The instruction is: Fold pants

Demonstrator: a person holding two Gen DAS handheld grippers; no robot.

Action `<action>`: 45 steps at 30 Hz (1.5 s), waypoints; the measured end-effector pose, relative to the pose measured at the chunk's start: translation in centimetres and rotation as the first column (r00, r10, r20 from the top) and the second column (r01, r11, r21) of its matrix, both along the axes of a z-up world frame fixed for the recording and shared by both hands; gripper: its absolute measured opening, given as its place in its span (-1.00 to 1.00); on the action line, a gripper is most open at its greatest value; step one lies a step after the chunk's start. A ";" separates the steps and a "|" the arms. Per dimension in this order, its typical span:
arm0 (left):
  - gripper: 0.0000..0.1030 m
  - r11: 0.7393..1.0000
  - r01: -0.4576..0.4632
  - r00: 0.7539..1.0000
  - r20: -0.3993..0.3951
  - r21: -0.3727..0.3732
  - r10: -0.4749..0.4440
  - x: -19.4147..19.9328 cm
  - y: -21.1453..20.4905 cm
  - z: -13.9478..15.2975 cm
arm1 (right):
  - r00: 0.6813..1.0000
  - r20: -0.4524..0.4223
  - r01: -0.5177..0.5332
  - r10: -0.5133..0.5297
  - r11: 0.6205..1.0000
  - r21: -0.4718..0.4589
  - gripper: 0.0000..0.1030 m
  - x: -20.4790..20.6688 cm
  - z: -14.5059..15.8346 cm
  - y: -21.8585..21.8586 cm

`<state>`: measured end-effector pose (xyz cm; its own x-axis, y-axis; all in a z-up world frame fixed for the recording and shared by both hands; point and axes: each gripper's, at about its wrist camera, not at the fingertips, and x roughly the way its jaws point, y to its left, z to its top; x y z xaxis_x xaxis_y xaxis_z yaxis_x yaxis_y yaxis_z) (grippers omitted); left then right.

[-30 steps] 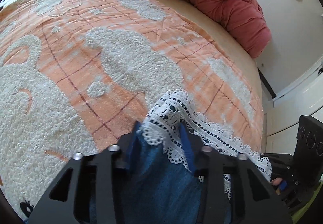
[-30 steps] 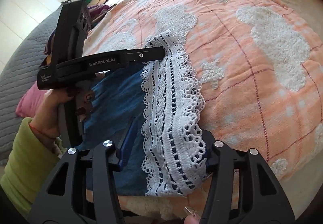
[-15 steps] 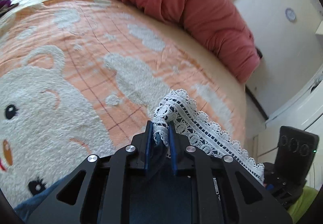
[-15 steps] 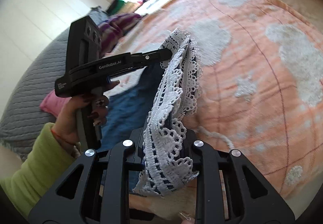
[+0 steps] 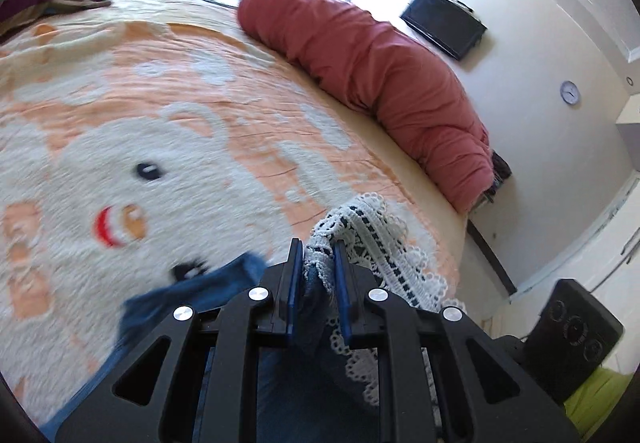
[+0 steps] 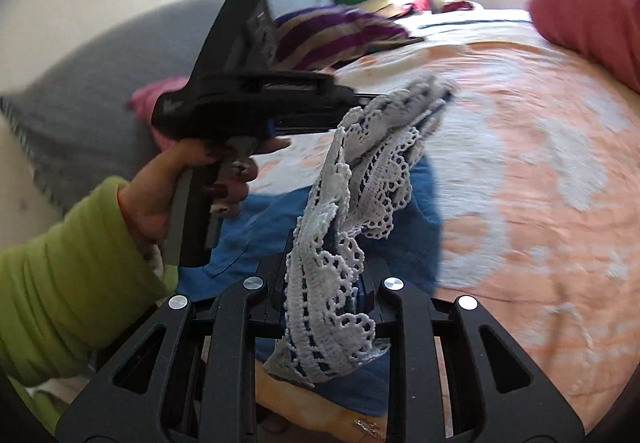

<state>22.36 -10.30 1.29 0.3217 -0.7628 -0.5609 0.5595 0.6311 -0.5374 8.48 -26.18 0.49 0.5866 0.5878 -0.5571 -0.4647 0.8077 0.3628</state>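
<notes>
The pants are blue denim [image 6: 276, 219] with a white lace hem [image 6: 356, 171]. My left gripper [image 5: 317, 267] is shut on one end of the lace hem [image 5: 372, 231], with denim [image 5: 192, 295] hanging below it. My right gripper [image 6: 324, 279] is shut on the other end of the hem. Both hold the hem lifted above the bed, and the lace stretches between them. In the right wrist view the left gripper [image 6: 404, 95] sits up and to the left, held by a hand in a green sleeve [image 6: 72, 255].
The bed has an orange and white bear-pattern blanket [image 5: 168, 115]. A red duvet roll [image 5: 372, 71] lies along its far side. A grey pillow [image 6: 100, 83] and striped clothes [image 6: 340, 35] lie at the bed's left end. A wall with a black screen [image 5: 444, 21] stands beyond.
Both grippers closed on the lace hem and lifted it off the blanket. They have risen and tilted up, pulling the denim leg with them.
</notes>
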 end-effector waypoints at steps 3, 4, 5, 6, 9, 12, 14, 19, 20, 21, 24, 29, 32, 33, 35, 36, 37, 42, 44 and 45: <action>-0.59 0.989 -0.150 0.989 0.003 0.012 0.150 -0.4 4.1 -0.7 | 0.998 -0.010 -0.062 0.062 0.995 -0.075 -0.68 0.8 -0.7 3.8; -0.49 0.979 -0.203 0.979 0.001 0.015 0.203 -0.6 5.5 -0.8 | 0.997 -0.016 -0.083 0.081 0.989 -0.121 -0.68 1.1 -1.1 5.3; -0.43 0.973 -0.231 0.973 -0.008 0.004 0.231 -0.8 6.6 -0.9 | 0.996 -0.019 -0.095 0.093 0.982 -0.161 -0.68 1.3 -1.5 6.4; -0.28 0.963 -0.269 0.963 -0.030 -0.027 0.268 -1.1 8.2 -1.1 | 0.993 -0.017 -0.119 0.118 0.966 -0.230 -0.68 1.3 -2.2 8.2; -0.02 0.935 -0.348 0.937 -0.070 -0.074 0.343 -2.3 11.5 -1.6 | 0.983 0.038 -0.152 0.178 0.920 -0.361 -0.55 -0.2 -3.1 10.8; 0.13 0.907 -0.398 0.915 -0.127 -0.135 0.383 -3.5 13.8 -2.6 | 0.959 0.122 -0.192 0.257 0.900 -0.392 -0.28 -2.7 -2.5 11.9; 0.23 0.898 -0.419 0.904 -0.161 -0.138 0.397 -4.0 14.4 -3.4 | 0.938 0.166 -0.233 0.305 0.908 -0.348 -0.13 -4.3 -1.5 11.6; 0.34 0.901 -0.428 0.893 -0.184 -0.070 0.410 -4.0 14.1 -4.5 | 0.921 0.244 -0.253 0.305 0.942 -0.220 0.08 -6.2 1.1 7.8; 0.34 0.899 -0.434 0.890 -0.189 -0.064 0.416 -3.9 14.1 -4.6 | 0.928 0.239 -0.240 0.286 0.949 -0.206 0.09 -6.0 1.3 7.2; 0.39 0.896 -0.440 0.886 -0.192 -0.059 0.422 -3.8 14.0 -4.7 | 0.937 0.232 -0.216 0.262 0.955 -0.206 0.09 -5.7 1.3 6.6; 0.55 0.896 -0.444 0.879 -0.207 -0.029 0.429 -3.0 13.8 -5.1 | 0.944 0.219 -0.175 0.246 0.939 -0.297 0.09 -5.1 0.6 6.2; 0.55 0.904 -0.424 0.881 -0.203 0.065 0.428 -2.2 12.6 -5.9 | 0.911 0.181 -0.286 0.372 0.883 -0.373 0.09 -6.8 -0.9 8.7; 0.31 0.905 -0.410 0.887 -0.182 0.114 0.425 -2.0 11.7 -6.2 | 0.890 0.186 -0.313 0.417 0.854 -0.416 0.03 -7.7 -1.4 10.5; 0.03 0.908 -0.402 0.891 -0.179 0.117 0.417 -1.9 11.4 -6.2 | 0.889 0.182 -0.318 0.421 0.852 -0.417 0.01 -7.4 -1.5 11.0; -0.30 0.909 -0.402 0.891 -0.180 0.111 0.417 -1.9 11.1 -6.4 | 0.890 0.167 -0.325 0.424 0.848 -0.418 -0.07 -7.2 -1.8 11.6; -0.42 0.907 -0.405 0.892 -0.169 0.119 0.420 -1.9 11.0 -6.3 | 0.893 0.159 -0.322 0.421 0.845 -0.427 -0.10 -6.9 -2.0 12.0; -0.57 0.906 -0.406 0.894 -0.155 0.120 0.421 -2.0 11.0 -6.2 | 0.894 0.147 -0.324 0.422 0.839 -0.437 -0.15 -6.6 -2.3 12.3; -0.69 0.908 -0.411 0.896 -0.151 0.073 0.418 -2.5 11.8 -5.6 | 0.905 0.060 -0.356 0.422 0.826 -0.436 -0.69 -5.0 -4.1 13.4; -0.71 0.908 -0.416 0.897 -0.144 0.046 0.418 -3.3 12.3 -5.0 | 0.900 0.064 -0.371 0.430 0.837 -0.402 -0.87 -5.2 -3.6 13.1; -0.71 0.908 -0.417 0.898 -0.138 0.032 0.417 -3.8 12.6 -4.5 | 0.894 0.061 -0.392 0.443 0.842 -0.371 -0.87 -5.3 -3.3 12.8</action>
